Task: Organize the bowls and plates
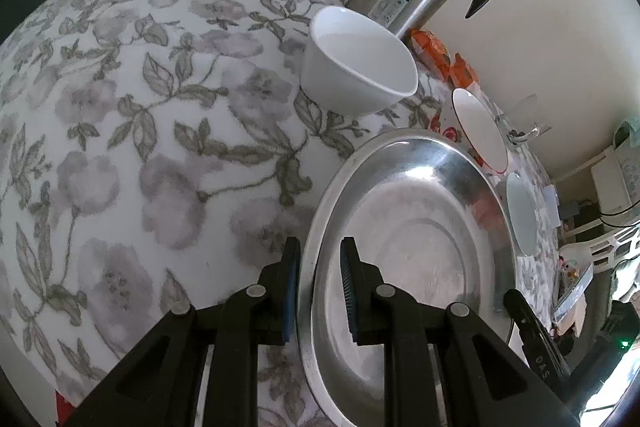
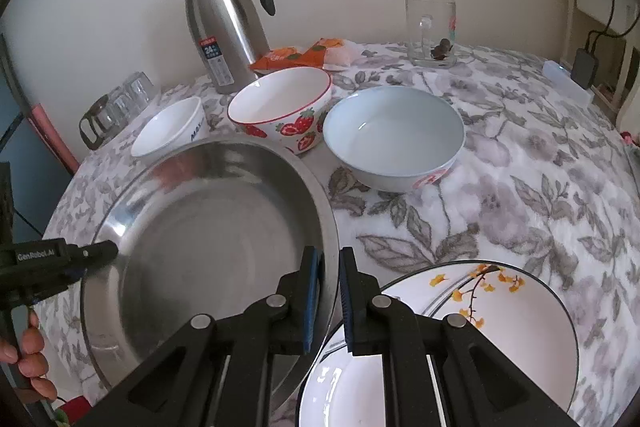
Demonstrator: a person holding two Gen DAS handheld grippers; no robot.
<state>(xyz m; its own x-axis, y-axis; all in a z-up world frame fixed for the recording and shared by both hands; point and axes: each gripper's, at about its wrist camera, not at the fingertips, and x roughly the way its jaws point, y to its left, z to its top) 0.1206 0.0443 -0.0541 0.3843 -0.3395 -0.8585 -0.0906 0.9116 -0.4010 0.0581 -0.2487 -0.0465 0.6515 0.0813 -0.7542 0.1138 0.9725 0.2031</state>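
black jaws of the left gripper are seen closest in the left wrist view, drawn narrow and pinched on the rim of the steel plate, one blue pad outside the rim and one inside the dish. on the opposite side the right gripper is likewise closed tight on the same steel plate, its pads set either side of the thin edge. the plate is thus held by both grippers at once, above the floral tablecloth, and whether it touches the cloth cannot be told. its near right edge overlaps the rim of a white plate with a yellow-leaf branch, which lies on the cloth just beside and partly under the right jaws.

beyond the steel plate three bowls are set in a loose row: a small white bowl to the left, a strawberry-patterned bowl in the middle, and a pale blue bowl to the right. the strawberry bowl is close to both neighbours. a steel thermos jug stands upright behind them near the wall, with orange packets beside it. a glass mug is placed further right, well apart from the bowls. a cluster of glasses is seen at the far left edge of the table. part of a hand is seen gripping the left tool's handle.
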